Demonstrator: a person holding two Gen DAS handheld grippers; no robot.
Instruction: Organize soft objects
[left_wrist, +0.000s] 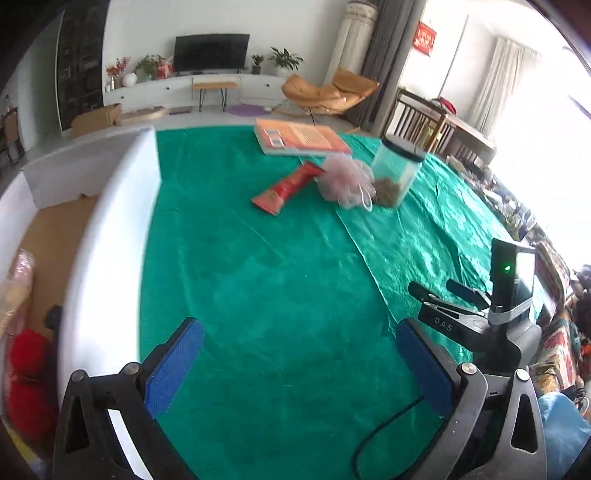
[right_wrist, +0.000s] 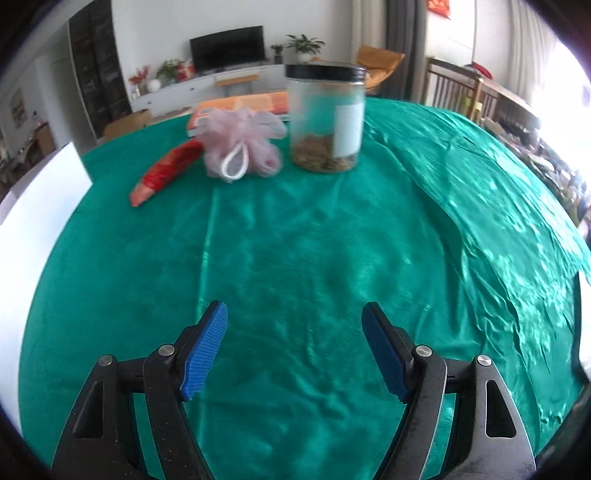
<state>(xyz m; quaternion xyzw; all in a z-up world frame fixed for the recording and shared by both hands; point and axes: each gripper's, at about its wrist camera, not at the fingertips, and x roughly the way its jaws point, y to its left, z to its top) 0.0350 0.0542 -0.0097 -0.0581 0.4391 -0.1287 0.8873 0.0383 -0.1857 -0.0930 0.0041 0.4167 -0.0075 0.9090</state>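
Observation:
A pink mesh bath pouf (left_wrist: 345, 181) (right_wrist: 242, 146) with a white loop lies on the green cloth, far from both grippers. A red and orange soft packet (left_wrist: 286, 188) (right_wrist: 166, 171) lies to its left, touching it. My left gripper (left_wrist: 299, 332) is open and empty over the near cloth. My right gripper (right_wrist: 294, 314) is open and empty, pointing toward the pouf and jar. The right gripper's body (left_wrist: 480, 317) shows at the right of the left wrist view.
A clear jar (left_wrist: 397, 171) (right_wrist: 325, 118) with a black lid and brown contents stands right of the pouf. An orange book (left_wrist: 299, 136) (right_wrist: 240, 105) lies behind. The green cloth (left_wrist: 258, 277) (right_wrist: 314, 240) covers the table, with a white edge (left_wrist: 107, 236) at left.

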